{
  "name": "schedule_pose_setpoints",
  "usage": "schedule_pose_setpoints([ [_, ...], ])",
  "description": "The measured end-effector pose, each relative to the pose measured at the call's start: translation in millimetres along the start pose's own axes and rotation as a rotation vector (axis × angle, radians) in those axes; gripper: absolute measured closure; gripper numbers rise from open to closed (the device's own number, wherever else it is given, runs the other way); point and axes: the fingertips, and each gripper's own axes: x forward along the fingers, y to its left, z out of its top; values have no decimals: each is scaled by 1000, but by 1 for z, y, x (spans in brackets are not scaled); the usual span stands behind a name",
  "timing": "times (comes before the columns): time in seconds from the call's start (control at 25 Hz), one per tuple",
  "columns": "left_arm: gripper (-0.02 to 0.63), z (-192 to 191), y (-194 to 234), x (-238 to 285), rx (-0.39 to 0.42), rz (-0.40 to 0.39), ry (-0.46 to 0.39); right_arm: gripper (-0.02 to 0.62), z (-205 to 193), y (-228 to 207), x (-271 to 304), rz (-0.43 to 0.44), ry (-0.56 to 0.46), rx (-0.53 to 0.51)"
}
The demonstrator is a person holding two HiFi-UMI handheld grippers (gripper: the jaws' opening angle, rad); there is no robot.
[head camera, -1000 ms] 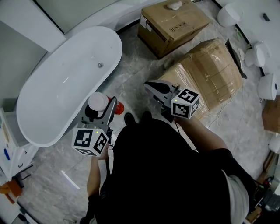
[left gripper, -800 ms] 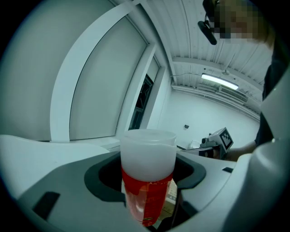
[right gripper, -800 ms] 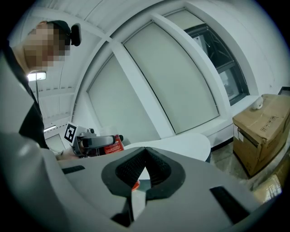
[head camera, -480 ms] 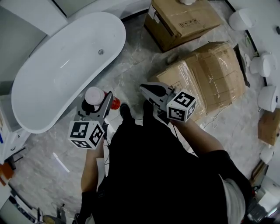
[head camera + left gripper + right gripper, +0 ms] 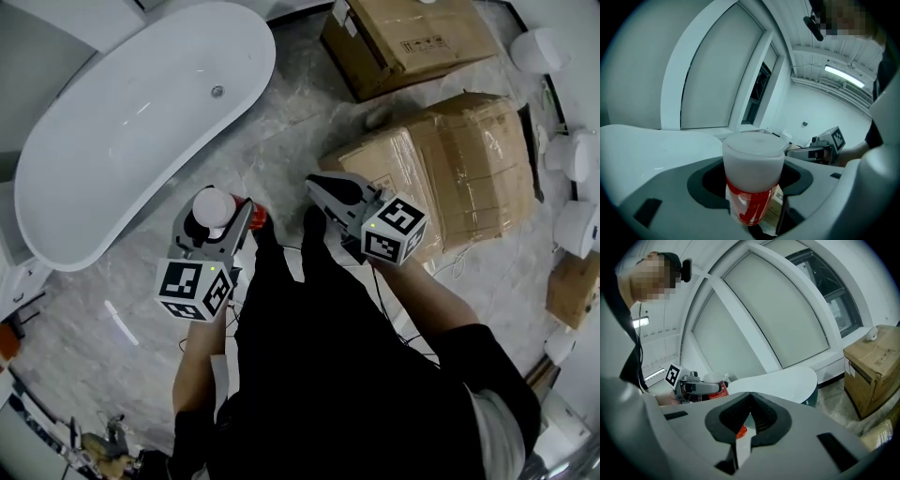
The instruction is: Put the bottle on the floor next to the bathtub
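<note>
Centre left, the left gripper (image 5: 225, 223) clamps a white-capped, red-labelled bottle (image 5: 214, 207) above the marble floor (image 5: 281, 141), near the white bathtub (image 5: 122, 122) at upper left. The right gripper (image 5: 323, 187) is closed and empty.

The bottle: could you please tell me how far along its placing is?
Done: the bottle is picked up, clamped upright in the left gripper. In hand: it hangs above the floor beside the bathtub. Left: lowering it, setting it down, releasing.

Head cam steeply down; gripper cams level; head+R share bathtub (image 5: 131, 131).
</note>
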Motion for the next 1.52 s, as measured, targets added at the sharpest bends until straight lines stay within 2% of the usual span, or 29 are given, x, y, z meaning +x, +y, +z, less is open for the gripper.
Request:
schedule_pose_setpoints([
  [0.4, 310, -40, 32, 50, -11, 2, 42, 568, -49, -51, 42, 1, 35, 33],
  [0.52, 310, -54, 40, 65, -31, -10, 47, 568, -62, -66, 52, -11, 43, 42],
  [0.88, 309, -99, 63, 111, -15, -51, 94, 568, -107, -107, 92, -28, 39, 78],
  [1.12, 310, -109, 75, 132, 70, -119, 80, 568, -121, -122, 126, -40, 21, 58],
  [1.2, 310, -116, 85, 138, 97, -113, 86, 568, -122, -125, 136, -44, -11, 63],
  [1.36, 310, -138, 112, 150, 85, -84, 90, 568, -139, -134, 155, -41, -38, 51],
  [1.52, 310, -175, 128, 173, 80, -78, 76, 568, -186, -153, 168, -21, 26, -7],
])
